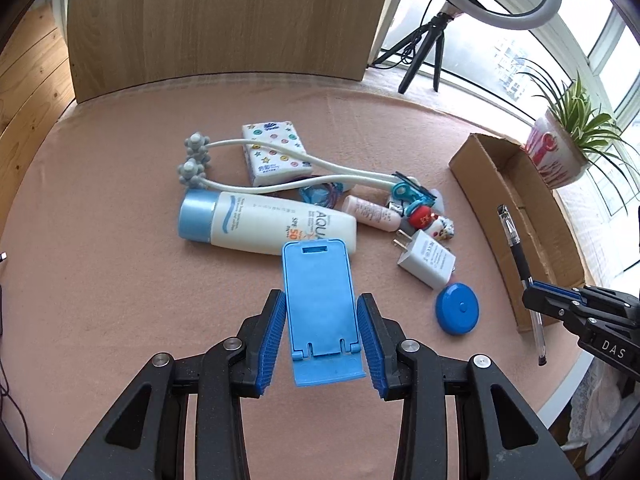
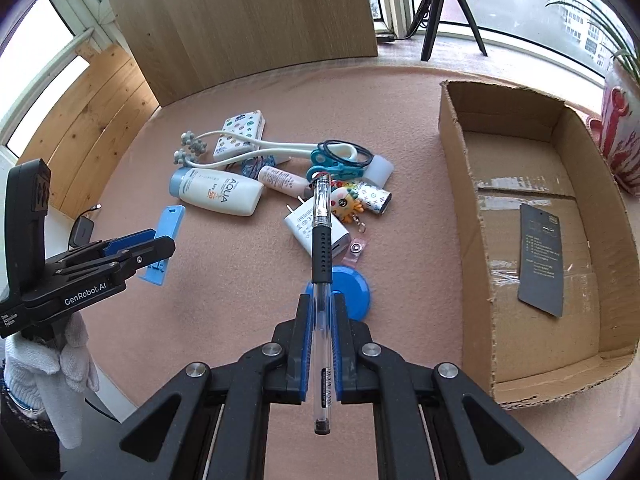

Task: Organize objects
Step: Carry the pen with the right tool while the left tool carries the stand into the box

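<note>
My left gripper (image 1: 320,300) is shut on a blue folding phone stand (image 1: 320,292), its pads pressing the stand's two long sides and holding it above the pink table mat. The right wrist view shows this gripper (image 2: 154,248) at the left with the stand (image 2: 170,220) hanging from it. My right gripper (image 2: 322,304) is shut on a clear pen with a black grip (image 2: 321,240), which points forward over the pile. In the left wrist view the right gripper (image 1: 560,304) and pen (image 1: 518,252) hover near the cardboard box (image 1: 480,172).
On the mat lie a sunscreen bottle (image 2: 220,194), tissue pack (image 2: 240,132), white roller massager (image 1: 196,160), white charger (image 2: 308,224), blue round case (image 2: 354,288), teal scissors, small pink bottle and keychains. The open box (image 2: 460,184) at right holds a dark card (image 2: 542,260). A potted plant (image 1: 560,152) stands beyond it.
</note>
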`<state>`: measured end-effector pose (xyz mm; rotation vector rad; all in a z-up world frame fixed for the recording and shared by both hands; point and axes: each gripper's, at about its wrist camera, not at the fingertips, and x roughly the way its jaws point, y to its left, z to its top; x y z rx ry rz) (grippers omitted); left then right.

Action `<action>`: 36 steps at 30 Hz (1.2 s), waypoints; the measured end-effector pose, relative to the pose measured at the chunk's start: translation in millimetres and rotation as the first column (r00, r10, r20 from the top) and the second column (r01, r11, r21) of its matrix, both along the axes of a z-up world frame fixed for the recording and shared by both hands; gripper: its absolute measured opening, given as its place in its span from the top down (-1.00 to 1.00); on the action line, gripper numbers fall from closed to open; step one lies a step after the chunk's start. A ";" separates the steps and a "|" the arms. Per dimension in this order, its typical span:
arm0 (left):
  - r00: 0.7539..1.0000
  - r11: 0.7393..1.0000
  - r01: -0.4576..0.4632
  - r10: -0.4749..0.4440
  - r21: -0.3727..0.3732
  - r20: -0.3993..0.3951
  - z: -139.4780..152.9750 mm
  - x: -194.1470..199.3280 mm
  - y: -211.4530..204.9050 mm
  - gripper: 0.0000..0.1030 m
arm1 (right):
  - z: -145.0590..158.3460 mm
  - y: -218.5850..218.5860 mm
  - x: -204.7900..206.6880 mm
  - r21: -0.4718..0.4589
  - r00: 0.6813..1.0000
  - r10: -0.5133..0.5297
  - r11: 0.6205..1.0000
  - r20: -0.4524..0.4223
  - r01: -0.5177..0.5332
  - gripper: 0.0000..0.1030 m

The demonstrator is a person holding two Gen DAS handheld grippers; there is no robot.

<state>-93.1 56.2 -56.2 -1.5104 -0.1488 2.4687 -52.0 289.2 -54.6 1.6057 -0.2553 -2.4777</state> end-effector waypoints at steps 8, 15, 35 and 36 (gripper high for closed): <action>0.991 0.993 0.118 -0.116 0.018 -0.067 29.1 -15.5 84.9 0.22 | 23.3 73.5 0.3 -0.018 0.992 -0.120 0.993 -0.045 0.119 0.85; 0.977 0.980 0.198 -0.195 0.022 -0.091 40.1 -33.0 155.2 0.22 | 34.1 125.7 -2.1 0.023 0.971 -0.218 0.975 -0.102 0.222 0.85; 0.965 0.970 0.241 -0.242 -0.015 -0.104 15.9 -92.6 268.2 -0.30 | -5.5 170.4 -15.7 0.042 0.959 -0.280 0.959 -0.040 0.282 0.55; 0.966 0.972 0.234 -0.234 -0.014 -0.113 15.9 -93.3 267.8 -0.32 | -3.9 172.3 -13.9 0.044 0.956 -0.289 0.956 -0.054 0.291 0.25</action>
